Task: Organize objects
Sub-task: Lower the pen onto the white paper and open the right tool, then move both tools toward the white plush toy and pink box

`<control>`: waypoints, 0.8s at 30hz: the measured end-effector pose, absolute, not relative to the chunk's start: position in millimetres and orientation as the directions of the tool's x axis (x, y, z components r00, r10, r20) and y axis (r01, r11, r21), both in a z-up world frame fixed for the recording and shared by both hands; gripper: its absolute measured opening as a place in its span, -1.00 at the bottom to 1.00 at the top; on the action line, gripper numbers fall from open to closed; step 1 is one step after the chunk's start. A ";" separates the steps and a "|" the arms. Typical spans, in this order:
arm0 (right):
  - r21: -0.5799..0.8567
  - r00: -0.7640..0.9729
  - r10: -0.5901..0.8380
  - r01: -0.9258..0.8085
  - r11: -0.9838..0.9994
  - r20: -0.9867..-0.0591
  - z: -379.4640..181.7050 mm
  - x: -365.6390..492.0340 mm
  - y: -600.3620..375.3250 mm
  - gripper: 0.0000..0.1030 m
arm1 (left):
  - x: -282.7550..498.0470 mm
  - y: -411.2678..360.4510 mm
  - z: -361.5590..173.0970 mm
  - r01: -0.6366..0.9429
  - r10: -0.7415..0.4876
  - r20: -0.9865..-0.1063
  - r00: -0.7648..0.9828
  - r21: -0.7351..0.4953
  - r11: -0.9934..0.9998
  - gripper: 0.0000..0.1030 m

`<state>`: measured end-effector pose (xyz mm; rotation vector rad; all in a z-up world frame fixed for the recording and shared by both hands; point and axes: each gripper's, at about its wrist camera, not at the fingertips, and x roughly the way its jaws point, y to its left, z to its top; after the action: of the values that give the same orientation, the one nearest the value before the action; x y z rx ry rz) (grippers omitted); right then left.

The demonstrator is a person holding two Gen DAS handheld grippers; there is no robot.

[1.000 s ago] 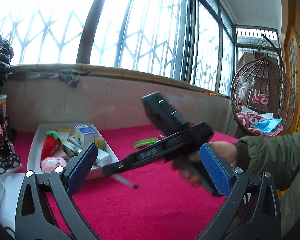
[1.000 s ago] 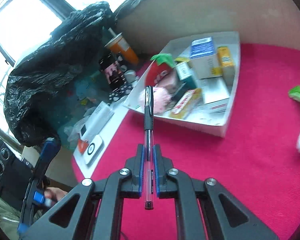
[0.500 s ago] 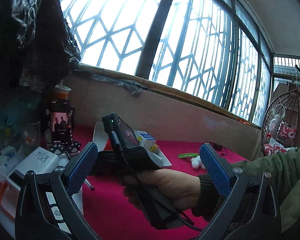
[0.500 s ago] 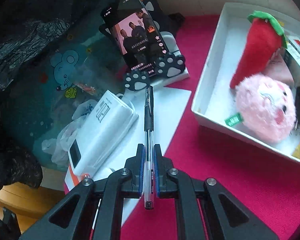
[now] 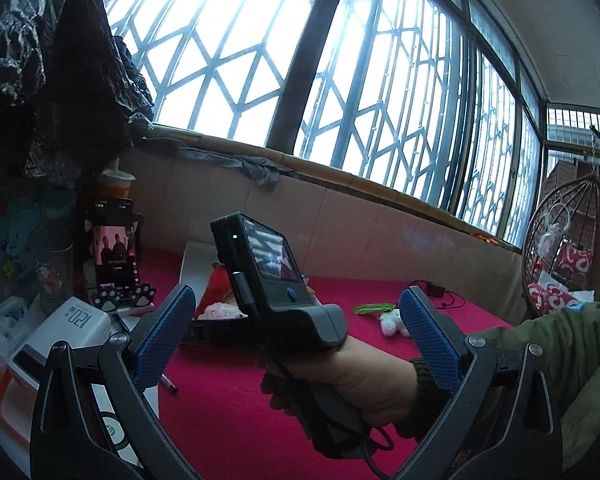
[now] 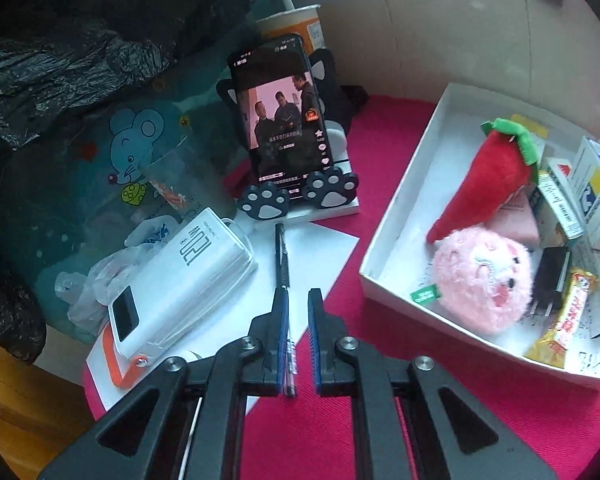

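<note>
Half a second before, my right gripper [image 6: 298, 316] had the pen [image 6: 282, 264] pinched dead centre; now its jaws had parted a little and gripped nothing, so I judged the pen delivered and that step of the tidying done. Going left to right ahead of that gripper: the white power bank [image 6: 184, 284] sat off to the left, the pen lay on the white sheet [image 6: 320, 248] just inside the left finger, and the white box [image 6: 404, 216] of toys stood to the right. The pen's long axis ran straight away from the jaws, its dark capped end towards the phone stand [image 6: 300, 196]; whether the barrel touched the left pad I couldn't tell. My left gripper [image 5: 296, 336] hung wide open, empty.
</note>
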<state>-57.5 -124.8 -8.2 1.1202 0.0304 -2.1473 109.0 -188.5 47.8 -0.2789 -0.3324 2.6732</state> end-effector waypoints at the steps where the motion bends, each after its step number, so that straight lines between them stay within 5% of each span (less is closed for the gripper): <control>1: 0.269 -0.394 -0.570 0.599 -0.754 -0.721 -5.2 -55.2 -115.4 -0.85 | 106.6 -185.6 48.5 -0.394 0.444 -0.149 -0.884 -0.277 -0.876 1.00; 8: 0.237 -0.562 -0.491 0.466 -0.853 -0.666 10.3 -53.7 2.5 -0.84 | 72.3 -146.6 44.8 -0.433 0.492 -0.240 -0.837 -0.261 -0.863 1.00; 15: 0.219 -0.767 -0.257 0.155 -0.963 -0.587 24.3 -35.6 184.8 -0.80 | 17.6 -77.7 30.9 -0.523 0.592 -0.368 -0.717 -0.278 -0.806 1.00; 17: 0.175 -0.812 -0.149 0.059 -0.983 -0.565 25.6 -26.5 231.3 -0.26 | -1.6 -53.1 24.5 -0.549 0.625 -0.414 -0.662 -0.299 -0.780 1.00; 18: 0.162 -0.822 -0.103 0.013 -0.987 -0.560 25.8 -24.1 251.9 0.44 | -11.3 -40.2 20.7 -0.552 0.631 -0.443 -0.637 -0.309 -0.774 1.00; 19: 0.163 -0.829 -0.072 -0.024 -0.986 -0.555 24.4 -21.2 273.5 0.94 | -20.2 -27.0 16.6 -0.556 0.636 -0.469 -0.612 -0.317 -0.769 1.00; 24: 0.142 -0.814 0.001 -0.102 -0.985 -0.581 12.2 -20.2 348.5 1.00 | -53.2 41.2 1.1 -0.599 0.635 -0.563 -0.529 -0.282 -0.749 1.00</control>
<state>-20.2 348.5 12.2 0.9714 -0.2676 -3.0330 -53.2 41.2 1.1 -0.8615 -0.0697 2.2601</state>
